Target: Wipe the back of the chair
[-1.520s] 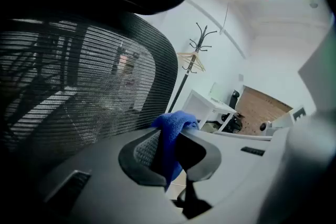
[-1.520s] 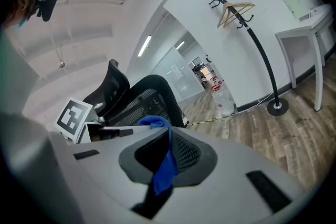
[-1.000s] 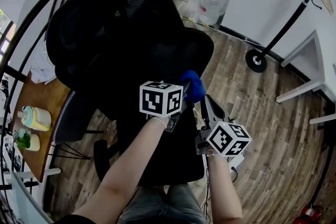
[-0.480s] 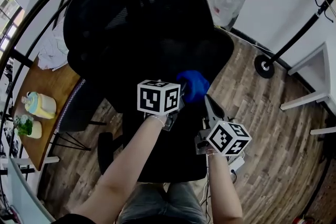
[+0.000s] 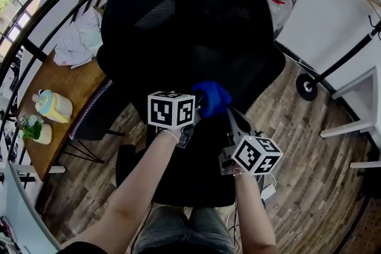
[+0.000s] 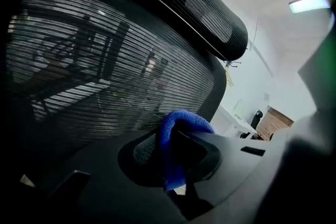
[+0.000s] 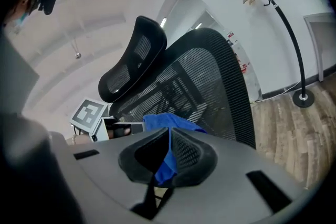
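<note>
1. Chair back (image 5: 190,27) now sits square in the head view. Over the last 1 s the blue cloth (image 5: 211,98) has slid from its right edge toward the middle of its lower part. That reads as 1 sideways stroke, so the wipe is probably only just under way.
2. Left tongs (image 6: 176,157) are clamped shut on a fold of the cloth. Right tongs (image 7: 169,157) pinch the same cloth, so both meet at it, low against the mesh.
3. The back stands upright, its long axis vertical, with the headrest (image 7: 131,57) on top and the mesh face toward the person.
</note>
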A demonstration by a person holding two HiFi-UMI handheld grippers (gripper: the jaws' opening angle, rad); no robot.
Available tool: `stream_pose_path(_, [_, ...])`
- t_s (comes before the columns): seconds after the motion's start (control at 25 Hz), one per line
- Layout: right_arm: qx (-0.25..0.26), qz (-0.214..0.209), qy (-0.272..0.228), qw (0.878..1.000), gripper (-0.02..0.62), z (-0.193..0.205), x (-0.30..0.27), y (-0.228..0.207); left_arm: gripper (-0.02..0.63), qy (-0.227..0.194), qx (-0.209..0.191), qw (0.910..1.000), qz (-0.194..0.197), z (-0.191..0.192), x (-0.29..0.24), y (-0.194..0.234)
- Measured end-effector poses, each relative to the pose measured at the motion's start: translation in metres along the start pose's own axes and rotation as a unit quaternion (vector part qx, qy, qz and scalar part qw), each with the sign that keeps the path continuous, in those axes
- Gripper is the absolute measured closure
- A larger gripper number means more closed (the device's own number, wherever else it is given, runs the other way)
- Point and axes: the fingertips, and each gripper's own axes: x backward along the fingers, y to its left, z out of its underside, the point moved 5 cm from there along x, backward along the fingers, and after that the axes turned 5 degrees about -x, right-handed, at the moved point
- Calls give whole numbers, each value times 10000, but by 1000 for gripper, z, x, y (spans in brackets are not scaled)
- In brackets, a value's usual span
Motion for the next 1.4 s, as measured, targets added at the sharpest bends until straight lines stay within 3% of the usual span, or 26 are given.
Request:
stream_pose_path(0.56, [121,-650,580,9961,561,35,-47,61,561,-420,737,9938,-725,10,72,77])
stream_pose_path(0.96, [243,-1009,878,9907,561,53,-76,95,561,-678,930,9869,-1132,10,115,118])
stream_pose_path(1.4, [278,-1070,1155,9871,561,76,-91,110,561,-979,1156,9730,-1742,19,157,159])
